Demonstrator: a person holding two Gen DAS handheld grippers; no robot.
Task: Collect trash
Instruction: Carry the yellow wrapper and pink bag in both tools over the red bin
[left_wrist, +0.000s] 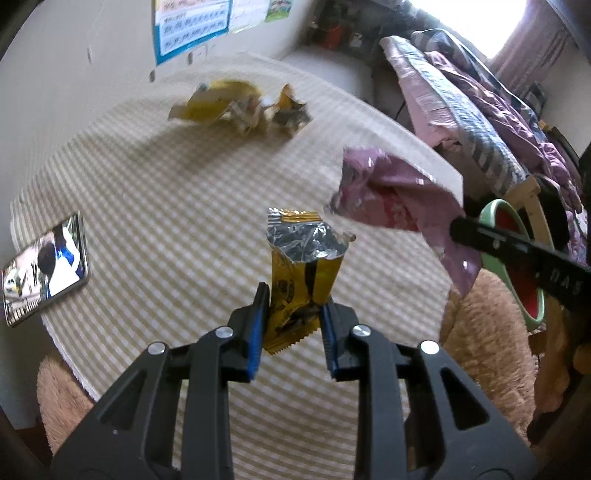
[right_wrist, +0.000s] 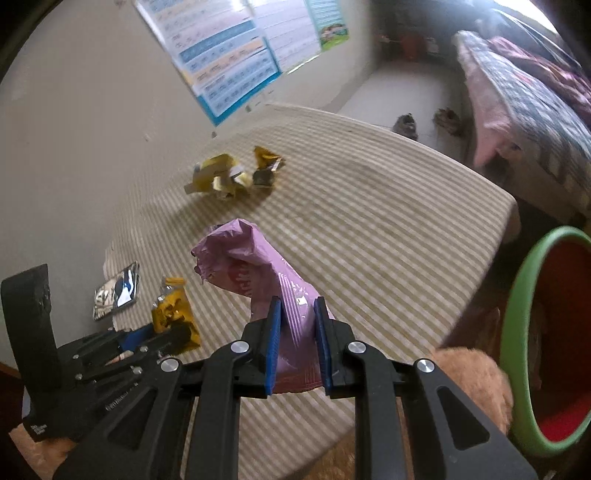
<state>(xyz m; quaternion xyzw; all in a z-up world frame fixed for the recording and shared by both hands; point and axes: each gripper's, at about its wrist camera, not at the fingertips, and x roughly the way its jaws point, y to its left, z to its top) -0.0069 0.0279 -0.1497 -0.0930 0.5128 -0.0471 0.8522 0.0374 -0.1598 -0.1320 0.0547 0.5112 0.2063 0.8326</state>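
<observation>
My left gripper (left_wrist: 291, 314) is shut on a yellow snack wrapper (left_wrist: 304, 266) with a torn silver top, lifted above the checked tablecloth (left_wrist: 166, 192). My right gripper (right_wrist: 297, 332) is shut on a crumpled pink wrapper (right_wrist: 258, 266), also held off the table; that pink wrapper (left_wrist: 391, 192) shows at the right of the left wrist view. The left gripper with its yellow wrapper (right_wrist: 173, 314) appears at the lower left of the right wrist view. A heap of yellow and silver wrappers (left_wrist: 240, 103) lies at the far side of the table, seen again as the heap (right_wrist: 232, 173).
A phone (left_wrist: 44, 269) with a lit screen lies at the table's left edge. A green-rimmed bin with a red inside (right_wrist: 546, 332) stands right of the table. Furry tan cushions (left_wrist: 487, 332) sit by the near edge. A bed with purple bedding (left_wrist: 480, 99) is beyond.
</observation>
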